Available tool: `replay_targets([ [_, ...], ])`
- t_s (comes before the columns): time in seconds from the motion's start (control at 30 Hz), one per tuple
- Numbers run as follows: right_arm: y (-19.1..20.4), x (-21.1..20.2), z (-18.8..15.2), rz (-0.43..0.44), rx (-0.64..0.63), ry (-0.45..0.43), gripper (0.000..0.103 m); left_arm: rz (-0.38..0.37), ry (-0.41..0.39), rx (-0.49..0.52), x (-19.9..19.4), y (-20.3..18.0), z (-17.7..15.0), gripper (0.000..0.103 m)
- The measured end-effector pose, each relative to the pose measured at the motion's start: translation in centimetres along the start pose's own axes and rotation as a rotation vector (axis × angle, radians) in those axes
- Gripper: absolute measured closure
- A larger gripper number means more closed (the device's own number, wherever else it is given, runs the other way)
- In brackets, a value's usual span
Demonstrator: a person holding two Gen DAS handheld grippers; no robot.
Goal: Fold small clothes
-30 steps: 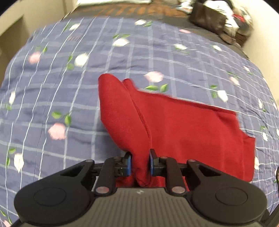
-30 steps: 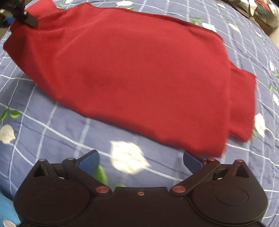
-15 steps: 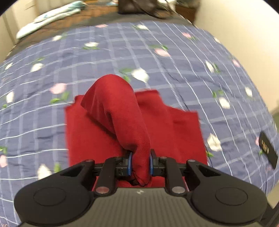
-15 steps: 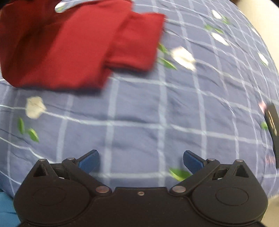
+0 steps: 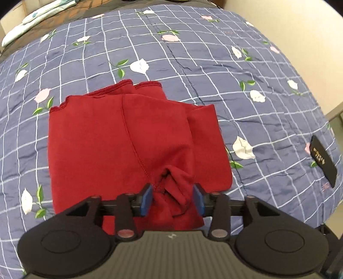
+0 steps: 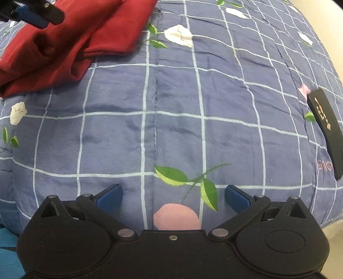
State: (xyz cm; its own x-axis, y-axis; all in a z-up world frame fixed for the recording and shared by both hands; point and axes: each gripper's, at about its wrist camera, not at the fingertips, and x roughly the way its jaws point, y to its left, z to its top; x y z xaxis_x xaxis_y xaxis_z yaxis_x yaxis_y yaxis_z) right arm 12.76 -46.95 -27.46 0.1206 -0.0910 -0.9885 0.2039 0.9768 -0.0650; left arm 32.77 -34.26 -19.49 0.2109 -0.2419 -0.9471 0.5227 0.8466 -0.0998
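Note:
A red garment lies folded on the blue floral quilt, its hemmed edges at the far side. My left gripper hovers over the near edge and its jaws are opening. A loose bunch of the red cloth sits between the blue pads, which stand apart from it. In the right wrist view the garment fills the upper left corner, with the left gripper's fingers above it. My right gripper is open over bare quilt, well to the right of the garment, holding nothing.
A flat black object with gold print lies near the bed's right edge. A pale wall runs along that side. Light folded bedding lies at the far left. Something blue shows at the lower left.
The left gripper carried a pinched fold of the red garment across, laid it over the rest, and its jaws parted. The right gripper drifted right, off the garment, onto bare quilt.

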Motion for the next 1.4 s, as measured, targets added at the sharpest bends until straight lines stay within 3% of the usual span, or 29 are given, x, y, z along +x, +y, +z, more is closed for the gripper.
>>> replay_targets([
  [0.07,0.1,-0.1,0.3,0.007,-0.015,-0.005,0.0,-0.012,-0.013,-0.039,-0.7,0.8,-0.1,0.035],
  [0.2,0.2,-0.7,1.1,0.025,-0.013,-0.031,0.0,0.032,-0.053,-0.133,-1.8,3.0,-1.1,0.017],
  [0.4,0.1,-2.8,3.9,0.101,0.05,-0.134,0.0,0.119,-0.079,-0.354,-3.0,8.5,-3.3,0.009],
  [0.5,-0.1,-3.3,6.2,0.157,0.12,-0.164,0.0,0.17,-0.047,-0.449,-2.6,10.9,-4.4,0.009],
  [0.67,0.6,-3.4,10.4,0.252,0.231,-0.204,0.0,0.219,0.006,-0.505,-1.6,12.9,-6.1,0.009],
  [0.93,4.7,-3.6,16.3,0.331,0.257,-0.233,0.0,0.232,0.07,-0.508,-0.3,13.3,-7.8,0.008],
  [1.03,5.8,-2.4,17.8,0.287,0.262,-0.182,0.0,0.242,0.083,-0.502,-0.3,12.9,-8.1,0.008],
  [1.13,5.8,-1.2,17.9,0.163,0.252,-0.113,0.0,0.237,0.092,-0.509,-0.2,13.0,-8.4,0.008],
  [1.2,4.7,-0.5,16.8,0.115,0.268,-0.078,0.0,0.233,0.09,-0.517,-0.3,13.1,-8.4,0.008],
  [1.33,2.1,0.1,13.9,0.126,0.311,-0.041,0.0,0.23,0.085,-0.522,-0.4,13.6,-8.3,0.008],
  [1.4,1.5,0.2,12.6,0.09,0.286,-0.018,0.0,0.232,0.088,-0.522,-0.4,13.8,-8.3,0.008],
])
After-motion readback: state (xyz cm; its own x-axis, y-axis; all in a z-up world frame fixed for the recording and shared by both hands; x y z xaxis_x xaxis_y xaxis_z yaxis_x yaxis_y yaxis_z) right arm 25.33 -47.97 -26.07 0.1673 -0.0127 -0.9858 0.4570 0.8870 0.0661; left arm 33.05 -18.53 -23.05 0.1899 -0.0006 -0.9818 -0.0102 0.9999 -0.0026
